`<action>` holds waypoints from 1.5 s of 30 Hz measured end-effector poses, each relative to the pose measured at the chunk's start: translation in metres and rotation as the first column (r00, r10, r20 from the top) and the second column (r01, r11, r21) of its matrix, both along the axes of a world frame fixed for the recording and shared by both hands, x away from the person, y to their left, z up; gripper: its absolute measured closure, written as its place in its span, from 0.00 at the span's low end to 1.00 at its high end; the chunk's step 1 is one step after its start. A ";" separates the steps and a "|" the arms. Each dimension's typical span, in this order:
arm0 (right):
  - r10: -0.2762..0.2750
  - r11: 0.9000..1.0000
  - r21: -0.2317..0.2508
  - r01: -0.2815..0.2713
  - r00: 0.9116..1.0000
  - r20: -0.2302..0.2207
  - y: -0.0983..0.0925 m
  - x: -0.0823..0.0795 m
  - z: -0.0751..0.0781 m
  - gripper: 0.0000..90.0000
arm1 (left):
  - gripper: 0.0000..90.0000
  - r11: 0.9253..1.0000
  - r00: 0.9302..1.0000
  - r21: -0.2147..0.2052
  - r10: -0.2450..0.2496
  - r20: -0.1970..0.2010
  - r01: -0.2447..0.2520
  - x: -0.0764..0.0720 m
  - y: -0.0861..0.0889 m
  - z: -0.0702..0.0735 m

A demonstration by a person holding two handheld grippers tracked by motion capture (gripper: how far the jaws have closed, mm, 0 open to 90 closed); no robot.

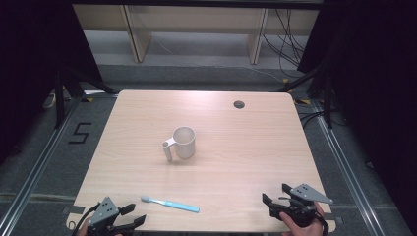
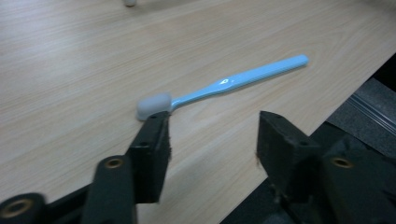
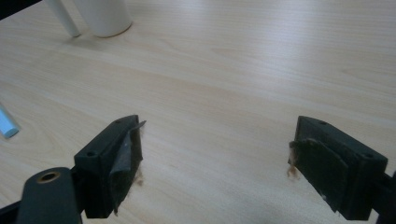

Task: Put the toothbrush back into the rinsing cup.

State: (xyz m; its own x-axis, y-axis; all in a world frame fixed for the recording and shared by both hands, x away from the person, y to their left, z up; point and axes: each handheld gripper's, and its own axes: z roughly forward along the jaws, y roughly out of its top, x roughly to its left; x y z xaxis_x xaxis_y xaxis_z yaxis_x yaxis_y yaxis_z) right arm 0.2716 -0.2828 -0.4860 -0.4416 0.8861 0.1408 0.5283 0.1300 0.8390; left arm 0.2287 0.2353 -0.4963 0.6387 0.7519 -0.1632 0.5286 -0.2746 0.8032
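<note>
A white mug [image 1: 183, 142] stands upright at the middle of the wooden table [image 1: 236, 147], its handle toward the left. A light blue toothbrush [image 1: 170, 203] with a white head lies flat near the front edge; its head points left. My left gripper [image 1: 136, 214] hovers at the front left corner, open, with nothing between its jaws. In the left gripper view the toothbrush [image 2: 224, 86] lies just beyond the left gripper [image 2: 212, 128], its head close to one jaw tip. My right gripper [image 1: 276, 193] is open at the front right, empty. The mug [image 3: 103, 16] is far ahead of the right gripper [image 3: 217, 130].
A round cable hole [image 1: 239, 104] sits near the table's far right. The table edge runs just below both grippers. Dark curtains flank the table, and cables [image 1: 287, 39] hang at the back right.
</note>
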 end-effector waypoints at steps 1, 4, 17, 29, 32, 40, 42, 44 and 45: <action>0.000 1.000 -0.001 0.000 1.000 0.002 0.000 0.000 0.000 0.19 | 0.58 1.000 1.000 0.004 -0.015 0.008 0.015 0.000 -0.001 0.000; 0.003 1.000 0.000 -0.003 1.000 0.002 -0.001 0.000 0.000 0.20 | 0.78 0.999 0.999 0.002 -0.035 0.019 0.035 0.000 -0.005 -0.003; 0.031 0.999 0.019 -0.031 0.999 -0.011 0.003 0.001 -0.001 0.22 | 0.99 0.995 0.996 0.052 -0.084 0.011 0.083 0.020 -0.025 -0.004; 0.036 0.999 0.025 -0.036 0.999 -0.012 0.003 0.001 -0.001 0.22 | 0.99 0.993 0.997 0.091 -0.079 -0.017 0.080 0.037 -0.034 -0.011; 0.032 0.999 0.010 -0.032 1.000 -0.002 0.001 0.001 0.000 0.23 | 0.99 0.992 0.997 0.097 -0.079 -0.018 0.081 0.041 -0.035 -0.012; 0.036 0.999 0.011 -0.036 0.999 -0.011 0.002 0.000 0.000 0.23 | 0.99 0.992 0.997 0.106 -0.073 -0.022 0.075 0.047 -0.035 -0.016; 0.034 0.999 0.022 -0.034 0.999 -0.011 0.003 0.001 -0.001 0.23 | 0.99 0.992 0.998 0.112 -0.060 -0.023 0.062 0.048 -0.035 -0.017; 0.034 0.999 0.016 -0.033 0.999 -0.023 0.003 0.000 0.000 0.24 | 0.99 0.991 0.998 0.118 -0.066 -0.024 0.069 0.049 -0.034 -0.018; 0.034 0.999 0.016 -0.033 0.999 -0.025 0.003 0.000 -0.001 0.24 | 0.99 0.991 0.997 0.116 -0.069 -0.031 0.072 0.050 -0.035 -0.018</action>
